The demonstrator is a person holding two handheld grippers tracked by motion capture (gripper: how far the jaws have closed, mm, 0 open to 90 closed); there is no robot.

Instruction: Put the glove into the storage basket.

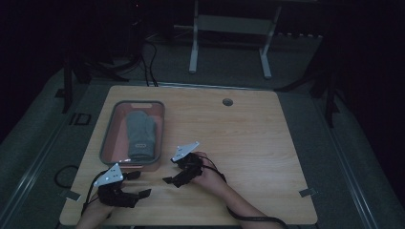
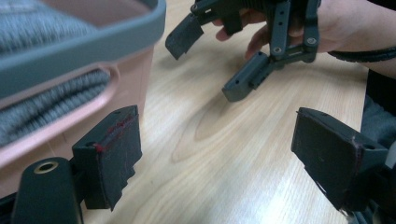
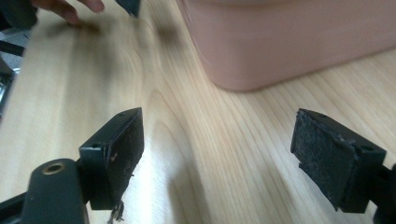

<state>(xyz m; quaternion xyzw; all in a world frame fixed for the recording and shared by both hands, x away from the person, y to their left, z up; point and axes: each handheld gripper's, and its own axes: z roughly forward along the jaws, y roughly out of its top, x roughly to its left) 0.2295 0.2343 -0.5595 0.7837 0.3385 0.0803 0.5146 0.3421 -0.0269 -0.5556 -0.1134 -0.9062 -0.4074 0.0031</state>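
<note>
A pink tray with a grey rim [image 1: 107,136] stands on the left half of the wooden table, and a grey mitten [image 1: 141,133] lies flat inside it. My left gripper [image 1: 139,184] hovers low just in front of the tray's near end, open with nothing between its jaws. In the left gripper view the gripper [image 2: 219,154] stands beside the tray wall [image 2: 126,74], and the mitten [image 2: 46,105] shows through the handle slot. My right gripper [image 1: 172,172] is off the tray's near right corner, open and empty. It points at the tray's wall [image 3: 289,37] over bare wood [image 3: 219,149].
The table has a round cable hole [image 1: 228,102] near its far edge and tape marks at the near corners [image 1: 307,192]. A white table frame [image 1: 229,43] and cables [image 1: 148,62] stand on the dark floor behind. The other hand's fingers [image 3: 65,9] show at the top left.
</note>
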